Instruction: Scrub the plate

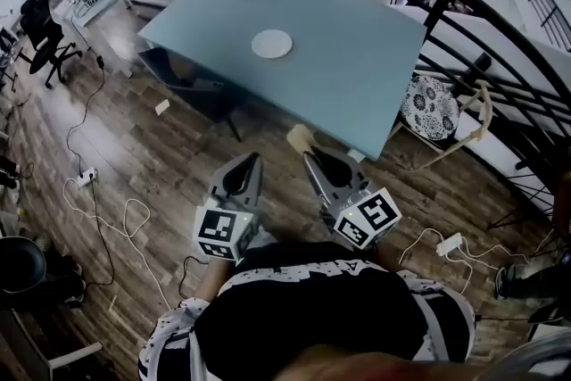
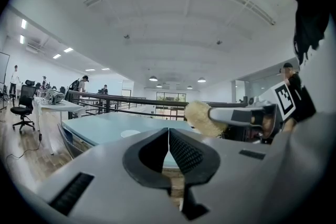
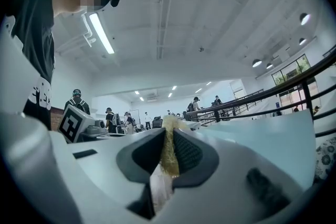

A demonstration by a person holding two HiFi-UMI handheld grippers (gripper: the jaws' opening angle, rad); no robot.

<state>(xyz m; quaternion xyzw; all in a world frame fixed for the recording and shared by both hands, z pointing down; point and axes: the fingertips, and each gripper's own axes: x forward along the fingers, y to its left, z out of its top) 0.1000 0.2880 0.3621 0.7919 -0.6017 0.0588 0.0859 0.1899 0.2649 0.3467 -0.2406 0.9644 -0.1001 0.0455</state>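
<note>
white plate (image 1: 271, 44) lies far out on a blue table (image 1: 357, 94), well apart from both grippers. right gripper (image 3: 169, 157) pinches a soft tan scrubber (image 1: 300, 138); left gripper (image 2: 168, 144) is pressed together, empty. plate looks light, stiff, likely slippery: steady it at the rim.

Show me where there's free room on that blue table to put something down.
Nearly the whole table is bare: only the white plate sits near its middle, with open room all around, widest between plate and right edge. The floor is more cluttered: cables at left, a patterned chair by the table's right corner.
</note>
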